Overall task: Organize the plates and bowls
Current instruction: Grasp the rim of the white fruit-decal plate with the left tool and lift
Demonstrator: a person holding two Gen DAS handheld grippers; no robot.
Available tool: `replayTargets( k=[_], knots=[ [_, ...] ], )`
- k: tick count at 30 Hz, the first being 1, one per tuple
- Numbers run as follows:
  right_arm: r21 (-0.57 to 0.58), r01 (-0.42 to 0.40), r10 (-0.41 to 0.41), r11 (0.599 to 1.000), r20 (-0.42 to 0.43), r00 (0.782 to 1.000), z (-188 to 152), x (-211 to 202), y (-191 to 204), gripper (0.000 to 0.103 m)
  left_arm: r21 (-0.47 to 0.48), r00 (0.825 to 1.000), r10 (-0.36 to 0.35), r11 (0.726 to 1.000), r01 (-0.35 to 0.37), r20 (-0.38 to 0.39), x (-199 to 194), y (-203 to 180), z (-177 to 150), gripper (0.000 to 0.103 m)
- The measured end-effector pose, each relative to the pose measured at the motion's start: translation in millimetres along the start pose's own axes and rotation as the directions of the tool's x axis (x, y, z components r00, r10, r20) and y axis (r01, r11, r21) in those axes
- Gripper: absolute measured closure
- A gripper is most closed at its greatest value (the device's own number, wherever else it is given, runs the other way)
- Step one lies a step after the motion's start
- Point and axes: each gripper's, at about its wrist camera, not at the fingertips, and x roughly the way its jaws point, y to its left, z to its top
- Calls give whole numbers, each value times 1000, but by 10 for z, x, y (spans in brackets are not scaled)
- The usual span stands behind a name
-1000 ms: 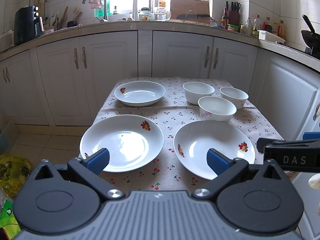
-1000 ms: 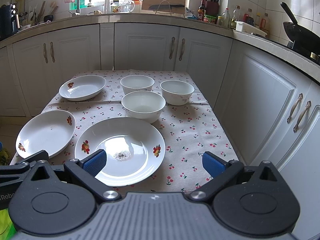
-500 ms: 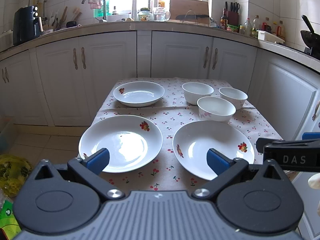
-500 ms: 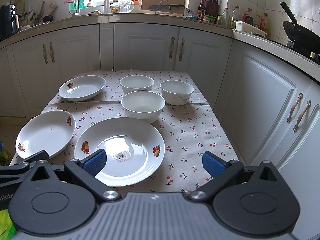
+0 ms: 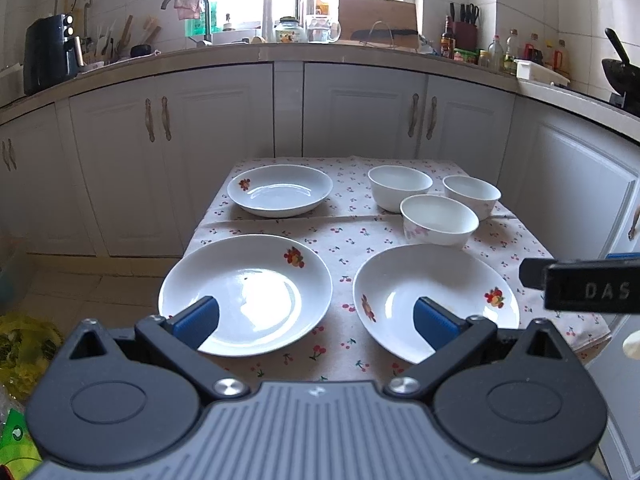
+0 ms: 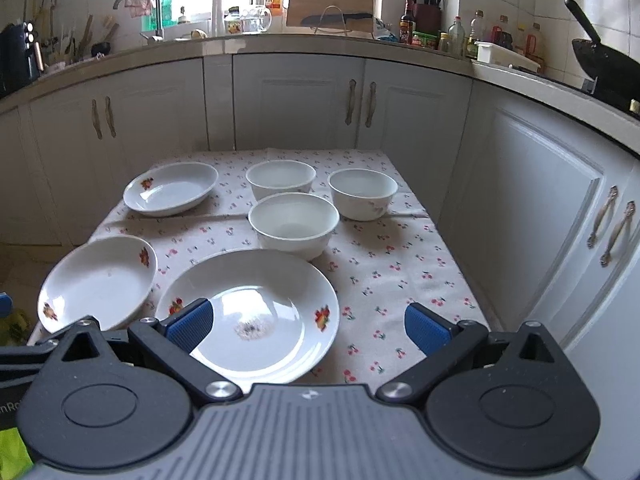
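Observation:
Three white plates with fruit prints lie on a cherry-print tablecloth: a near-left plate (image 5: 246, 294), a near-right plate (image 5: 436, 300) and a far-left plate (image 5: 280, 190). Three white bowls (image 5: 438, 220) stand apart at the far right. My left gripper (image 5: 316, 320) is open and empty, held above the table's near edge between the two near plates. My right gripper (image 6: 306, 326) is open and empty over the near-right plate (image 6: 248, 314). The bowls (image 6: 294, 220) show beyond it in the right wrist view.
The small table (image 5: 344, 232) stands in a kitchen, with white cabinets (image 5: 360, 112) close behind and to the right (image 6: 540, 200). A cluttered counter (image 5: 280, 46) runs above them. A yellow-green bag (image 5: 24, 344) lies on the floor at the left.
Both grippers have barely moved; the view has drifted very slightly. The plates and bowls have not moved.

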Motion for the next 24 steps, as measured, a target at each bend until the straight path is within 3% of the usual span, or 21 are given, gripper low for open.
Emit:
replayTargets(
  k=[4, 10, 15, 20, 24],
  knots=[
    [20, -35, 35, 999, 4, 999, 62, 85, -23, 0, -24, 999, -25, 999, 26, 22, 68, 117, 4, 1],
    [-7, -61, 61, 998, 12, 998, 185, 257, 38, 0, -22, 999, 25, 999, -24, 42, 233, 312, 8, 1],
    [-27, -145, 145, 989, 6, 989, 304, 420, 124, 0, -31, 1000, 23, 999, -23, 9, 392, 569, -8, 1],
    [-38, -211, 211, 977, -10, 978, 417, 580, 251, 0, 9, 998, -54, 998, 54, -12, 490, 782, -30, 1],
    [4, -303, 303, 953, -54, 951, 535, 743, 348, 0, 8, 992, -104, 994, 105, -65, 607, 935, -74, 1]
  ],
)
